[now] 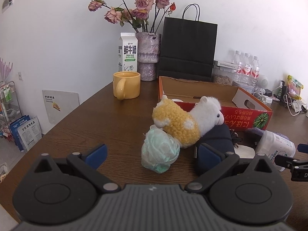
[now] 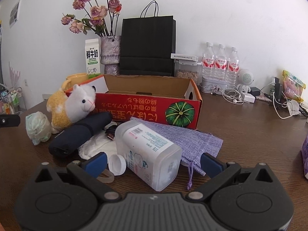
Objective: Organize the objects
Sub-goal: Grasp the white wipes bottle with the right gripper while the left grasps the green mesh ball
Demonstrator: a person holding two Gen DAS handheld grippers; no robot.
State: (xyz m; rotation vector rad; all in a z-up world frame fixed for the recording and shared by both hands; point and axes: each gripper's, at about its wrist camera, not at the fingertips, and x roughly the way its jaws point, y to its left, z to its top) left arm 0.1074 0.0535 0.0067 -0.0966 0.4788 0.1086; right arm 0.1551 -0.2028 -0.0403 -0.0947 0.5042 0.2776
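Sorting is barely beginning: the red cardboard box (image 2: 154,104) is sitting nearly empty mid-tabletop while the yellow-and-white plush alpaca (image 1: 184,123), dark blue rolled pouch (image 2: 80,134) and white plastic bottle (image 2: 148,152) are lying before it, both grippers' fingers (image 1: 96,153) (image 2: 211,163) spread apart, holding nothing.

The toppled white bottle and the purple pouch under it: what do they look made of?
White bottle: likely semi-translucent plastic, smooth with a slight sheen and a printed label. Purple pouch: apparently coarse woven fabric, matte, weave visible, with a drawstring.

Bare table (image 1: 107,119) leftward; clutter (alpaca (image 1: 184,123), umbrella (image 2: 79,134)) blocks box (image 2: 150,104).
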